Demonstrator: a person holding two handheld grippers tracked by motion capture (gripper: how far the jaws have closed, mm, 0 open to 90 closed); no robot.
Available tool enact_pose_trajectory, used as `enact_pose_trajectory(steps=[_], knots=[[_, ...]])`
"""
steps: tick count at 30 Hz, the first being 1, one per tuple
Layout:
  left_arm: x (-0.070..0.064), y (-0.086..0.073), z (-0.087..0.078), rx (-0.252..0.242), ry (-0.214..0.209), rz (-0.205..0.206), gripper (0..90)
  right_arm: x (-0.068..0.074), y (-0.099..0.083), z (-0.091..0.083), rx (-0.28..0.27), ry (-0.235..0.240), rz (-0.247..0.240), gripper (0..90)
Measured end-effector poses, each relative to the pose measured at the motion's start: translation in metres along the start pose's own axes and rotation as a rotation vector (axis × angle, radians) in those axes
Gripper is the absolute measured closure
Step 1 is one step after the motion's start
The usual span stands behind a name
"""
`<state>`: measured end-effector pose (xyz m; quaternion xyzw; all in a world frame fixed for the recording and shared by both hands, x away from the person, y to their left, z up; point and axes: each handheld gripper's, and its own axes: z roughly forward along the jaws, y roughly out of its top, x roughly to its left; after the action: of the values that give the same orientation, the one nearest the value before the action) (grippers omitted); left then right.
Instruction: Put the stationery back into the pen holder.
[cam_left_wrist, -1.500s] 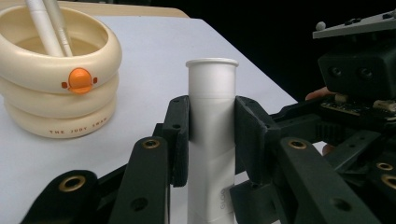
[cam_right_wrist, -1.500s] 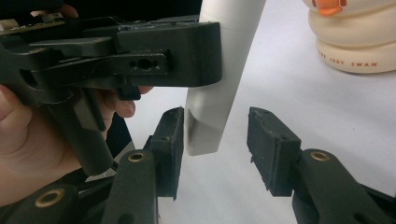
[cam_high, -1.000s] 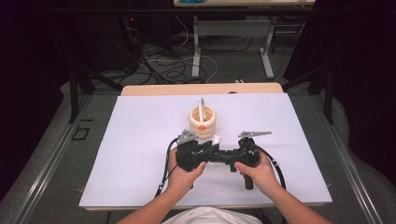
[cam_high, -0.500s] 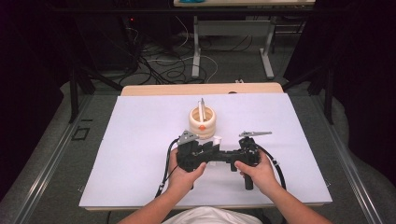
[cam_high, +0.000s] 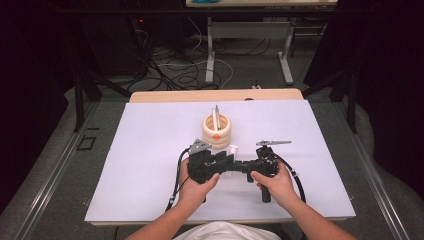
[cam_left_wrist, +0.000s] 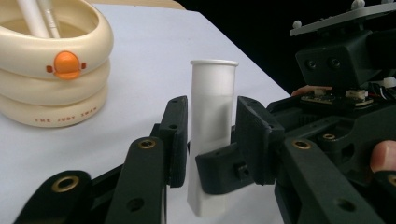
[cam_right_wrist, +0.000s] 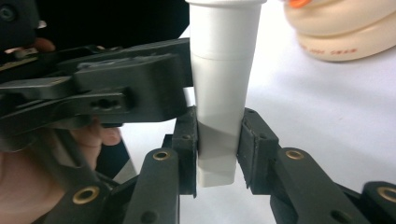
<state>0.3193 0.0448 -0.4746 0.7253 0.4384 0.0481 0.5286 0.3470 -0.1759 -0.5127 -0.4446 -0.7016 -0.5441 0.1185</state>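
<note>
Both your left tool and right tool clamp the white tube; next, carry it toward the ringed holder at 12 o'clock.

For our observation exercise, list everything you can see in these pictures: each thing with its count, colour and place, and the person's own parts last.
White tube: one, white, upright between both tongs, just in front of the ringed holder.
Ringed holder: one, cream with an orange button, mid-table; it looks like three stacked rings.
Sticks: two, white, standing in the ringed holder.
Table sheet: one, white, covering the table.
Floor cables: several, dark and white, on the floor beyond the table.
Left tongs: one, black, its jaws on either side of the white tube.
Right tongs: one, black, clamped on the white tube's lower part.
Hands: two, each gripping one tongs, at the table's near edge.
</note>
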Motion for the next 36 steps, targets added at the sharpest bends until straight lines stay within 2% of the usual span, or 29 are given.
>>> enact_pose_trajectory(steps=[7, 9, 13, 16, 23, 27, 30, 32, 34, 36], knots=[[0.011, 0.002, -0.009, 0.0, 0.052, 0.016, 56.0, -0.008, 0.011, -0.001, -0.045, -0.077, -0.064, 71.0], [0.016, 0.002, -0.012, -0.008, 0.064, 0.003, 53.9, -0.008, 0.015, -0.002, -0.056, -0.106, -0.079, 71.0], [0.026, 0.001, -0.018, -0.017, 0.084, -0.013, 51.1, -0.011, 0.022, 0.0, -0.087, -0.129, -0.097, 71.0], [0.032, 0.0, -0.022, -0.016, 0.114, -0.022, 50.0, -0.012, 0.029, 0.002, -0.092, -0.158, -0.124, 71.0], [0.047, -0.002, -0.029, -0.014, 0.176, -0.042, 43.5, -0.012, 0.046, 0.007, -0.11, -0.2, -0.151, 71.0], [0.055, -0.005, -0.032, -0.017, 0.201, -0.034, 38.9, -0.012, 0.058, 0.012, -0.122, -0.228, -0.174, 71.0], [0.06, -0.006, -0.034, -0.02, 0.213, -0.008, 34.1, -0.01, 0.067, 0.016, -0.131, -0.246, -0.19, 71.0], [0.064, -0.006, -0.034, -0.007, 0.216, 0.011, 31.8, -0.009, 0.072, 0.019, -0.131, -0.261, -0.202, 71.0], [0.069, -0.007, -0.033, 0.029, 0.215, 0.016, 27.5, -0.008, 0.078, 0.023, -0.131, -0.274, -0.223, 71.0], [0.074, -0.011, -0.031, 0.033, 0.226, 0.02, 25.4, -0.006, 0.083, 0.026, -0.134, -0.286, -0.227, 71.0]])
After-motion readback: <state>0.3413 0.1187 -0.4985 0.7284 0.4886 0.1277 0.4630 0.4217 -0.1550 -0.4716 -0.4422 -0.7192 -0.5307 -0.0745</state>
